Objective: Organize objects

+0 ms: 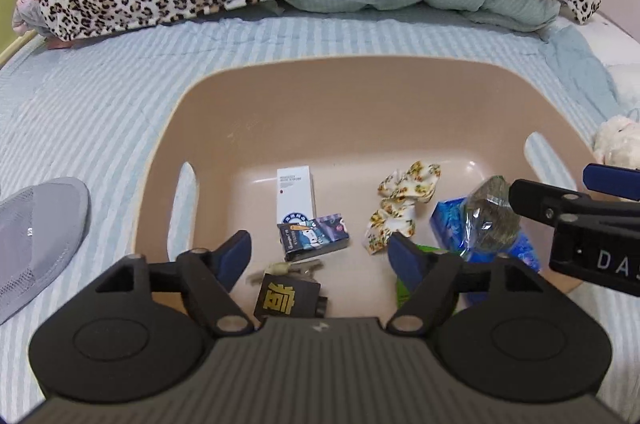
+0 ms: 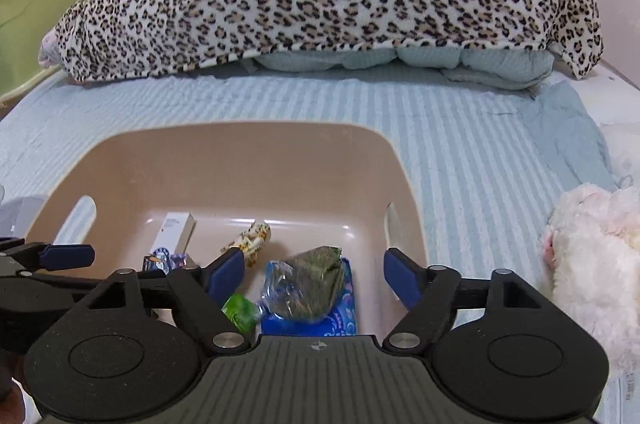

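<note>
Both claws hang spread wide above the tan basin [image 1: 224, 95], holding nothing: the left gripper [image 1: 320, 256] over its near left part, the right gripper [image 2: 314, 276] over its near right. Inside the basin lie a white box [image 1: 295, 193] near the middle, a dark printed carton [image 1: 316, 234] touching its near end, a floral scrunchie [image 1: 400, 203] right of those, and a clear bag of green stuff [image 2: 312, 284] on a blue packet [image 2: 344, 320] by the right wall.

Right tongs [image 1: 600, 260]: "DAS", perhaps cut off
</note>
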{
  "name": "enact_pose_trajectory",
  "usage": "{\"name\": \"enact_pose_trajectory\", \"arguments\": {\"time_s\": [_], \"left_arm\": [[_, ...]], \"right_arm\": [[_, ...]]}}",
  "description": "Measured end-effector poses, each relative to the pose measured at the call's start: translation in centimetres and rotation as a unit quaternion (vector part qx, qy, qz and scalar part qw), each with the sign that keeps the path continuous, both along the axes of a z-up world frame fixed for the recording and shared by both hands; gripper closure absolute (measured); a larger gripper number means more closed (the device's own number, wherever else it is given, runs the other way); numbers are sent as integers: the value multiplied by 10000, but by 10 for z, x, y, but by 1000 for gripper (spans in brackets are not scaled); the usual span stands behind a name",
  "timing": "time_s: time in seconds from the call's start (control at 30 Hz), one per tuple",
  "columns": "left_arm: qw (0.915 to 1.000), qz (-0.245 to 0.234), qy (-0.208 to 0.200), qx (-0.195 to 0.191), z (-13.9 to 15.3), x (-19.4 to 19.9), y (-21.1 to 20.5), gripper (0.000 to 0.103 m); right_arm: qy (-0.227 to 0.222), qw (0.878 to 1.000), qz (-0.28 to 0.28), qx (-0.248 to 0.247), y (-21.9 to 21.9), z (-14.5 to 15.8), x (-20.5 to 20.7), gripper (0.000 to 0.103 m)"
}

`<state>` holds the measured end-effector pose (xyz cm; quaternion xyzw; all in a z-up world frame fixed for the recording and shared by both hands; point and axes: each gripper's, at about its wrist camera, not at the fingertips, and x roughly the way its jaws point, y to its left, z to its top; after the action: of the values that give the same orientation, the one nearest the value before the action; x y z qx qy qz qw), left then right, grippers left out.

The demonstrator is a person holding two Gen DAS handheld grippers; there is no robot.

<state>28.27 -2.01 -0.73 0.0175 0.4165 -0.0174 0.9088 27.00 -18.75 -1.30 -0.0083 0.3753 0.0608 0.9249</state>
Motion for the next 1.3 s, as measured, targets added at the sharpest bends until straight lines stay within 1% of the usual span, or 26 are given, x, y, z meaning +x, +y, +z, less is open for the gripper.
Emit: {"name": "enact_pose_trajectory", "arguments": {"time_s": [0.07, 0.17, 0.2, 0.43, 0.53, 0.7, 0.83, 1.03, 1.2, 1.3], "left_arm": [[9999, 37, -120, 11, 7, -5, 0, 19], [9998, 45, -186, -10, 18, -11, 0, 19], [9997, 48, -219, -12, 23, -14, 1, 19], [9992, -27, -405, 62, 48, -47, -2, 19], [9990, -71, -431, -25, 57, -66, -3, 19], [9986, -93, -530, 21, 72, -104, -6, 19], [9982, -87, -592, -32, 78, -136, -5, 19], [9976, -16, -692, -77, 85, -180, 0, 19], [9970, -11, -769, 52, 87, -209, 5, 18], [9970, -27, -769, 20, 87, -223, 10, 18]], "right_arm": [[-65, 10000, -33, 4, -3, 6, -3, 21], [-183, 9998, -93, 84, -10, 16, -12, 14], [-213, 9997, -107, 103, -12, 19, -15, 13], [-316, 9992, -186, 165, -26, 41, -47, 12], [-358, 9991, -208, 128, -29, 48, -67, 12], [-336, 9991, -220, 162, -36, 56, -101, 11], [-390, 9991, -149, 92, -35, 63, -129, 9], [-406, 9992, -7, 36, -30, 65, -166, 7], [-445, 9989, 91, 100, -27, 66, -193, 6], [-461, 9987, 155, 136, -25, 67, -206, 5]]}}
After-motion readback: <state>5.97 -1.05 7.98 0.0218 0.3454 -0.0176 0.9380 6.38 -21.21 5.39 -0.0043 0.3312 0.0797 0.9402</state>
